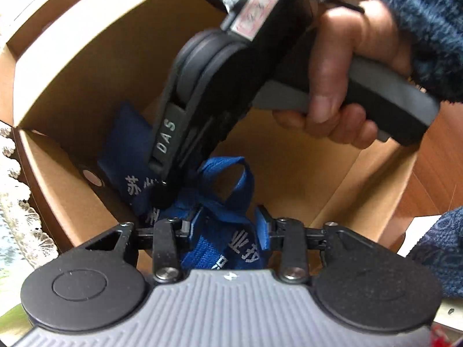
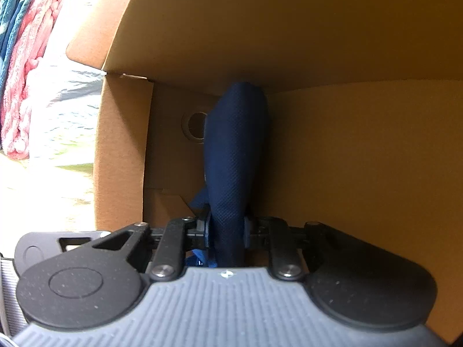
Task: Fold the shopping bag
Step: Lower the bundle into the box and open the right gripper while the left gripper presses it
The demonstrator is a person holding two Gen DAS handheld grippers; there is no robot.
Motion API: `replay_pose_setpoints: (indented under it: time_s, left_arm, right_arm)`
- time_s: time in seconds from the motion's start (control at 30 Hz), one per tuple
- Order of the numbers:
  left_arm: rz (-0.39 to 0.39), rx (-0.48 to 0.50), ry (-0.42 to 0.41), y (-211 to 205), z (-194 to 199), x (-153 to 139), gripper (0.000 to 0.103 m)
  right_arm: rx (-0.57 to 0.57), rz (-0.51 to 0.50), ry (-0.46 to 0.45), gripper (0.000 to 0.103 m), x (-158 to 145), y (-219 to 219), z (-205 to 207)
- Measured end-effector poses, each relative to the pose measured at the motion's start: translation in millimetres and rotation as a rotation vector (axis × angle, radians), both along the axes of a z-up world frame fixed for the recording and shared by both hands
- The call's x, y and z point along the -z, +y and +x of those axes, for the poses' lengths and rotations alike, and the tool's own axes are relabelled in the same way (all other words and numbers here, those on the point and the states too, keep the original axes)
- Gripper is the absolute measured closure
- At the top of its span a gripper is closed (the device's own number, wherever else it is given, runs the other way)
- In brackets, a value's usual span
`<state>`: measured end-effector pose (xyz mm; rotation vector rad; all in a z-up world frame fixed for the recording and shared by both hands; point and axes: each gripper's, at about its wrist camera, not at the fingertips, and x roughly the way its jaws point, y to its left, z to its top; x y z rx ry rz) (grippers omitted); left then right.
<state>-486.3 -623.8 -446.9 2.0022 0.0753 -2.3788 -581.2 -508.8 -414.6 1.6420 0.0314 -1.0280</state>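
Right wrist view: folded navy shopping bag [image 2: 234,156] stands upright inside cardboard box [image 2: 347,144], pinched between right gripper [image 2: 225,228] jaws. Left gripper [image 1: 224,225] points down over its blue handles [image 1: 228,182], jaws part-open around fabric; grip uncertain. Likely stowing step; next, release cleanly and withdraw.

Our left gripper [image 1: 225,228] with black linkage arms, silver screws, ribbed grey housing between two round black discs, our right gripper [image 2: 225,231] built alike, its black body lettered "DAS", grey handle, our fuzzy dark blue sleeve [image 1: 419,23] at the wrist
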Motion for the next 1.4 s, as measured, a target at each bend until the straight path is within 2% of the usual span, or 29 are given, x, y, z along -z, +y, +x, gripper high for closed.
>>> replay_pose_setpoints:
  time_s: [0.2, 0.37, 0.53, 0.67, 0.8, 0.83, 0.97, 1.2, 1.4]
  left_arm:
    - [0.004, -0.034, -0.005, -19, 3, 16, 0.06]
    - [0.007, -0.062, 0.0, -35, 3, 24, 0.06]
    - [0.004, -0.078, 0.003, -50, 2, 33, 0.06]
    - [0.005, -0.092, 0.007, -63, 2, 39, 0.06]
    - [-0.004, -0.106, 0.006, -75, 3, 42, 0.06]
    - [-0.013, -0.108, 0.0, -78, 4, 43, 0.06]
    - [-0.038, -0.106, -0.014, -88, 6, 45, 0.06]
    - [-0.05, -0.113, -0.026, -106, 10, 48, 0.06]
    - [-0.074, -0.134, -0.029, -116, 14, 44, 0.06]
  right_arm:
    - [-0.038, 0.024, 0.074, 0.08, -8, -11, 14]
    - [-0.108, 0.021, 0.226, 0.074, -29, -23, 36]
    - [-0.131, 0.026, 0.334, 0.059, -45, -28, 44]
    - [-0.121, 0.02, 0.401, 0.06, -60, -31, 39]
    - [-0.172, 0.014, 0.384, 0.078, -67, -27, 48]
    - [-0.181, 0.023, 0.389, 0.079, -67, -27, 54]
    - [-0.133, 0.023, 0.35, 0.079, -63, -30, 56]
    - [-0.098, 0.022, 0.335, 0.079, -72, -32, 64]
    - [-0.141, 0.037, 0.357, 0.081, -79, -53, 80]
